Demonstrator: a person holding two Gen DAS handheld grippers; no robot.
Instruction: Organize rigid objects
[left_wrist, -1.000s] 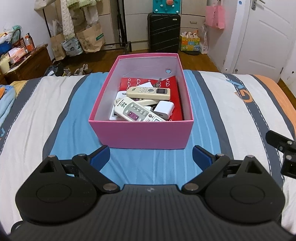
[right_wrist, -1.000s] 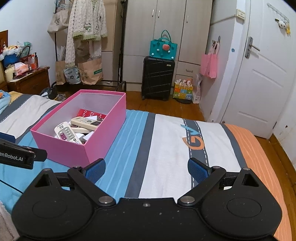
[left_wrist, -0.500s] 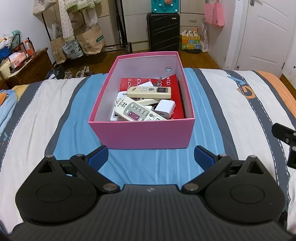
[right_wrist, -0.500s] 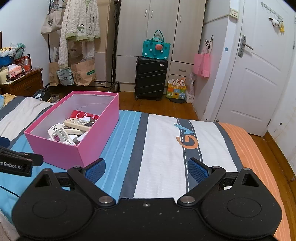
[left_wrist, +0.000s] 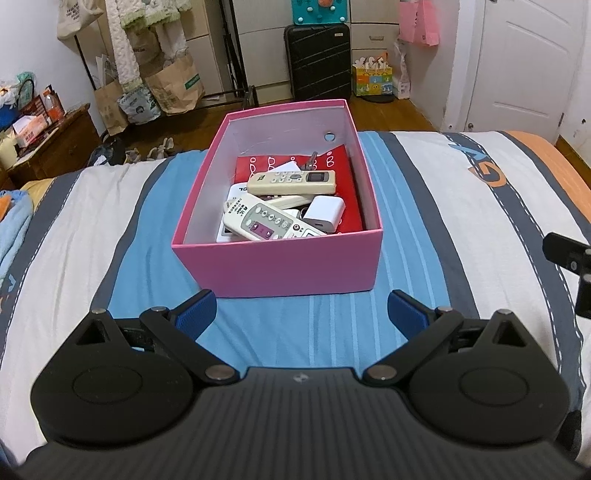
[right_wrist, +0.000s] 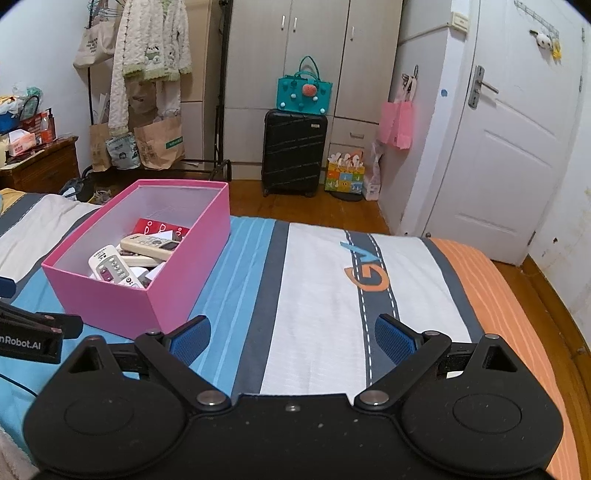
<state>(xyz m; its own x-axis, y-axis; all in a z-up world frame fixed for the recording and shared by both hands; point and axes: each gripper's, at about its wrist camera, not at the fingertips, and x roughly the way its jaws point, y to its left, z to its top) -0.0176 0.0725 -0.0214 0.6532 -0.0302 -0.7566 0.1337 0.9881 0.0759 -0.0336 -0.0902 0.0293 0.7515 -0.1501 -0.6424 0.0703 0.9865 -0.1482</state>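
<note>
A pink box (left_wrist: 280, 266) sat on the striped bedspread (left_wrist: 461, 206), open at the top. Inside it lay two remote controls, a cream one (left_wrist: 291, 182) across the far part and a white one (left_wrist: 264, 223) angled nearer the front wall, with a white charger (left_wrist: 327, 213) just beside them, all resting on a red packet (left_wrist: 351, 177). The left gripper (left_wrist: 301, 315) hovered just short of the box's front wall, its fingers spread wide and holding nothing. The right gripper (right_wrist: 291, 339) hung over the bedspread to the right of the box, its fingers likewise wide apart and empty. A black suitcase (right_wrist: 293, 153) stood by the wardrobe (right_wrist: 306, 55).
</note>
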